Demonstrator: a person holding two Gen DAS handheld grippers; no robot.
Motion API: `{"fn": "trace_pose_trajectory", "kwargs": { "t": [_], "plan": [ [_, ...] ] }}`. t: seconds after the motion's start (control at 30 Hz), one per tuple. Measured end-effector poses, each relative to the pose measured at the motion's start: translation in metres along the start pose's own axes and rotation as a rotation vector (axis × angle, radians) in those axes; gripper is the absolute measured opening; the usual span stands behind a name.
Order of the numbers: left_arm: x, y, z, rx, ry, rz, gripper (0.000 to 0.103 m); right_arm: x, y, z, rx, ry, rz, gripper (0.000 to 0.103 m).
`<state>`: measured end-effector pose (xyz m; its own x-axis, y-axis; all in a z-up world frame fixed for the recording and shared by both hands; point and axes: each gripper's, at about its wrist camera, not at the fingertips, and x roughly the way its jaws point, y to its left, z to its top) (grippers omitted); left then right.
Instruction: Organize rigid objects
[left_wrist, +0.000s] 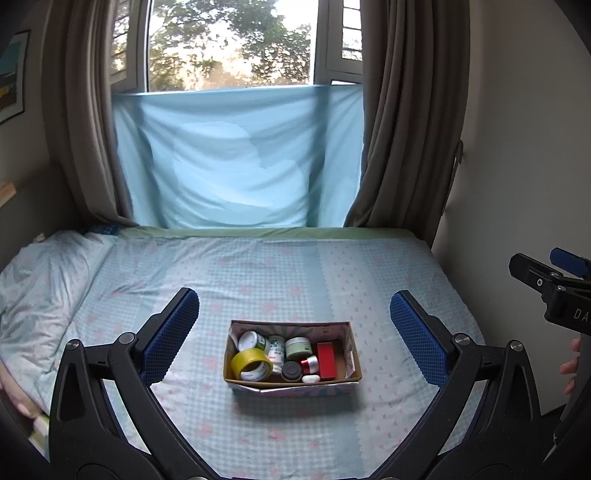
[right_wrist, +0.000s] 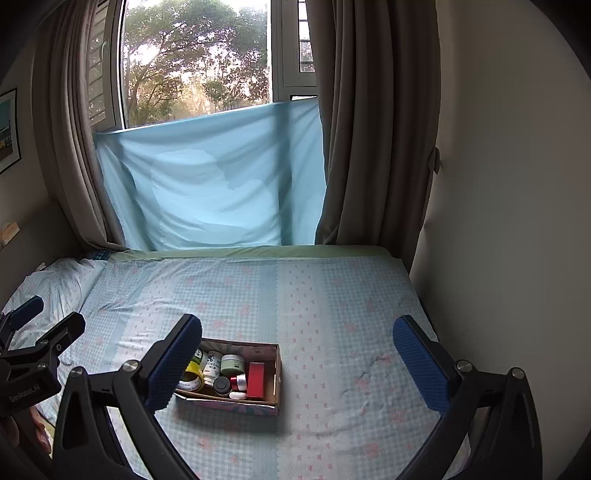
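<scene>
A small cardboard box (left_wrist: 351, 358) (right_wrist: 277, 373) sits on the bed in front of both grippers. Inside lie a yellow tape roll (left_wrist: 251, 363) (right_wrist: 192, 373), a red box (left_wrist: 327, 361) (right_wrist: 256, 378), a green jar (left_wrist: 297, 347) (right_wrist: 232, 363), a white bottle (left_wrist: 276, 349) (right_wrist: 212, 363), a dark round jar (left_wrist: 291, 370) (right_wrist: 221, 385) and other small containers. My left gripper (left_wrist: 293, 321) is open and empty, hanging above and short of the box. My right gripper (right_wrist: 297, 347) is open and empty too, with its left finger (right_wrist: 173, 365) covering the box's left end.
The bed (left_wrist: 295, 266) wears a blue checked sheet, with a pillow (left_wrist: 40, 280) at the left. A light blue cloth (left_wrist: 236, 158) hangs below the window, brown curtains (left_wrist: 402, 110) on both sides. A wall (right_wrist: 509, 221) borders the bed's right edge. The other gripper shows at each view's side.
</scene>
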<state>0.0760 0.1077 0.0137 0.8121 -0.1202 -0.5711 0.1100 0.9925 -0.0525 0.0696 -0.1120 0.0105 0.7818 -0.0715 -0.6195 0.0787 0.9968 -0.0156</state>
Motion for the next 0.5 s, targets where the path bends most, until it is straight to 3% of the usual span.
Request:
{"fn": "trace_pose_trajectory", "kwargs": {
  "t": [0.37,0.5],
  "plan": [
    [0.0,0.001,-0.002,-0.005,-0.01,-0.006,0.103,0.0,0.001,0.002,0.005,-0.001,-0.011,0.103],
    [-0.009,0.0,-0.002,-0.002,-0.061,-0.001,0.103,0.0,0.0,0.003,0.014,-0.003,-0.017,0.103]
  ]
}}
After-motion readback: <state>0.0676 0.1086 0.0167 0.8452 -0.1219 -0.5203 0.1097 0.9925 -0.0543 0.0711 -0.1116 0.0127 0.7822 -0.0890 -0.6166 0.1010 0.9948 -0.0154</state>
